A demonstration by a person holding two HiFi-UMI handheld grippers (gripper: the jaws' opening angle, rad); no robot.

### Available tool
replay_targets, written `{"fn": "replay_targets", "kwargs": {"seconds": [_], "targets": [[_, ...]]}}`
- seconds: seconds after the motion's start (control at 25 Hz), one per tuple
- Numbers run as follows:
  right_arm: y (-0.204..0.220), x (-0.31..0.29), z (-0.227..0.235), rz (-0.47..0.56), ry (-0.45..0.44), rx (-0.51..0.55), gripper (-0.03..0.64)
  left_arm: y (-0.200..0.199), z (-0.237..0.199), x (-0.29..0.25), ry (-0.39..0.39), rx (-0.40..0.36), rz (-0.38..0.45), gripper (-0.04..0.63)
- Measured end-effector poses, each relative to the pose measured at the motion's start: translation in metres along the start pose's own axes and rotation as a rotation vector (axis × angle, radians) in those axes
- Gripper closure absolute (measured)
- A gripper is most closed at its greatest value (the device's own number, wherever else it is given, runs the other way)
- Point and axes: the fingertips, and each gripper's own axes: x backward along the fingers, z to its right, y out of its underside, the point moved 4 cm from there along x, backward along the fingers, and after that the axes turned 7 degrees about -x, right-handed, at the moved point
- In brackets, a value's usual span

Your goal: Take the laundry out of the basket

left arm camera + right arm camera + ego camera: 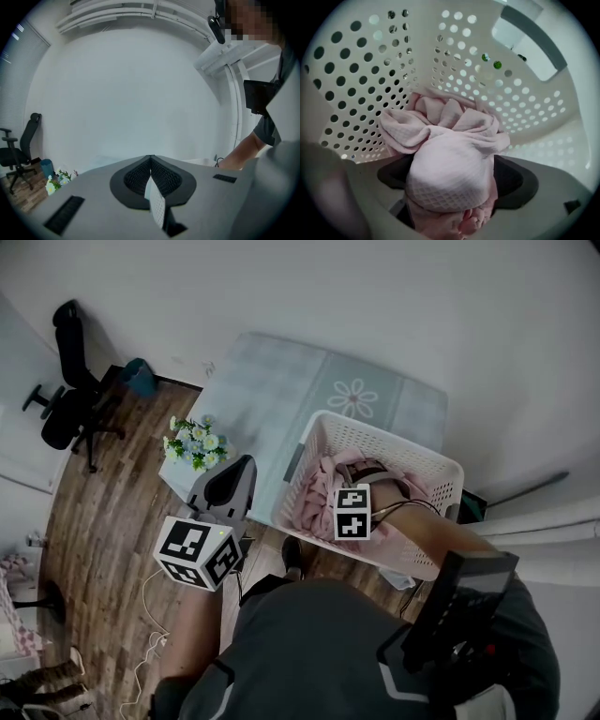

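1. Basket [441, 463]: white plastic with round holes in its walls. It stands at the near right corner of the tabletop. In the right gripper view its wall [361, 70] curves round the whole scene.
2. Pink cloth [314, 495]: waffle-weave laundry lying bunched inside the basket. In the right gripper view a rounded fold of it [450, 159] bulges between the jaws, and the rest is heaped behind against the basket wall.
3. Right gripper [368, 472]: reaches down inside the basket, with its marker cube just above the cloth. The jaws are pinching the pink cloth [450, 187], one dark pad on each side of the fold.
4. Left gripper [242, 465]: held outside the basket, to its left, over the near edge of the tabletop. The jaws are pressed together with nothing between them [150, 159], and they point toward a bare white wall.
5. Tabletop [281, 390]: under a pale checked cover with a daisy print.
6. Flowers [192, 444]: a small bunch of white and blue blooms at the left corner of the tabletop. It also shows low at the left in the left gripper view [54, 183].
7. Office chair [70, 381]: black, on a wooden floor [103, 521], well apart from the basket.
8. Cable [150, 638]: white, lying loose on the floor.
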Motion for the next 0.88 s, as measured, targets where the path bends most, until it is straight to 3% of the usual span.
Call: {"fn": "replay_targets", "kwargs": {"seconds": [0.2,0.48,0.8,0.88], "targets": [[0.017,-0.033,0.001,-0.069,-0.128,-0.079,0.071,0.003,-0.003,-0.007,0.027,0.005,-0.010,0.586],[0.012,-0.051,-0.003,-0.134,-0.254,-0.042,0.071,0.012,-0.012,-0.012,0.037,0.023,-0.024,0.586],[0.012,-0.048,-0.006,-0.091,-0.234,-0.063,0.077,0.015,-0.015,-0.014,0.048,0.038,-0.024,0.586],[0.014,-0.043,-0.011,-0.064,-0.230,-0.102,0.119,0.015,-0.013,-0.013,0.050,0.033,-0.021,0.586]]}}
